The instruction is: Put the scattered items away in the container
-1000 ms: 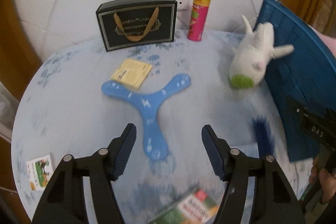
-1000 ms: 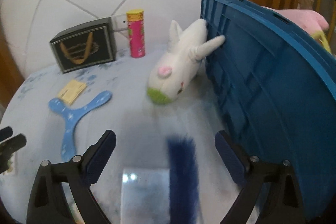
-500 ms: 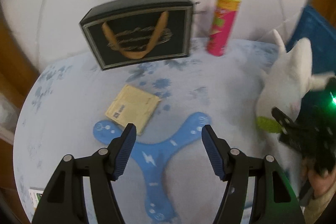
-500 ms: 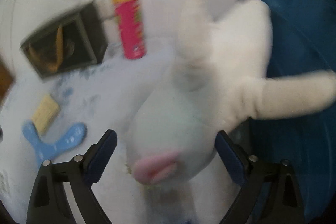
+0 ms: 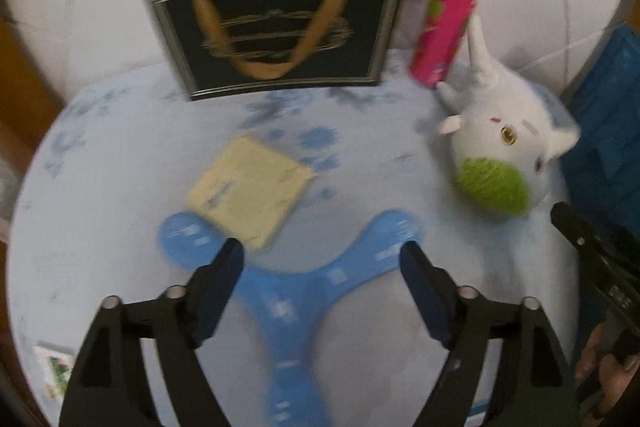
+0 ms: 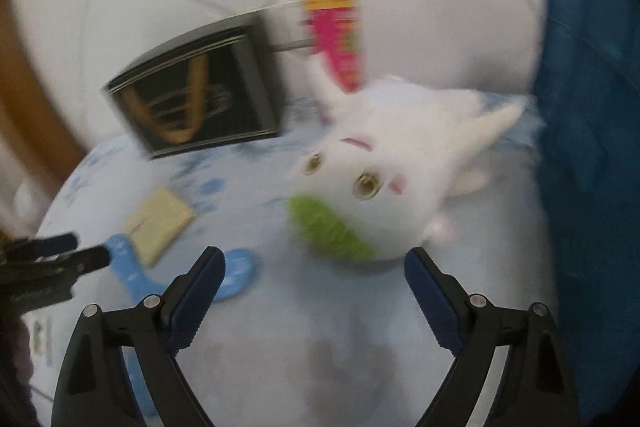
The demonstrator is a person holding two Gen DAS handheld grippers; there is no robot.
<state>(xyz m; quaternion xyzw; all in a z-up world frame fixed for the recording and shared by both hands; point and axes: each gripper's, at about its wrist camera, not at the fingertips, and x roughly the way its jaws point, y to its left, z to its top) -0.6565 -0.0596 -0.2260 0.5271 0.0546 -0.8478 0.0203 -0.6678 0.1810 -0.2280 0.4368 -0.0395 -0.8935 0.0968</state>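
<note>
On the table [image 5: 100, 187], nothing binned yet: plush [image 6: 384, 187] lying just left of the blue crate [image 6: 592, 147], boomerang [image 5: 296, 299] and yellow packet [image 5: 250, 187] near centre. Both left gripper [image 5: 322, 267] and right gripper [image 6: 316, 271] wide, holding nothing.

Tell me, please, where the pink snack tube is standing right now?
In the left wrist view the pink snack tube stands at the table's far edge, right of the black gift bag, just behind the white plush toy.
</note>
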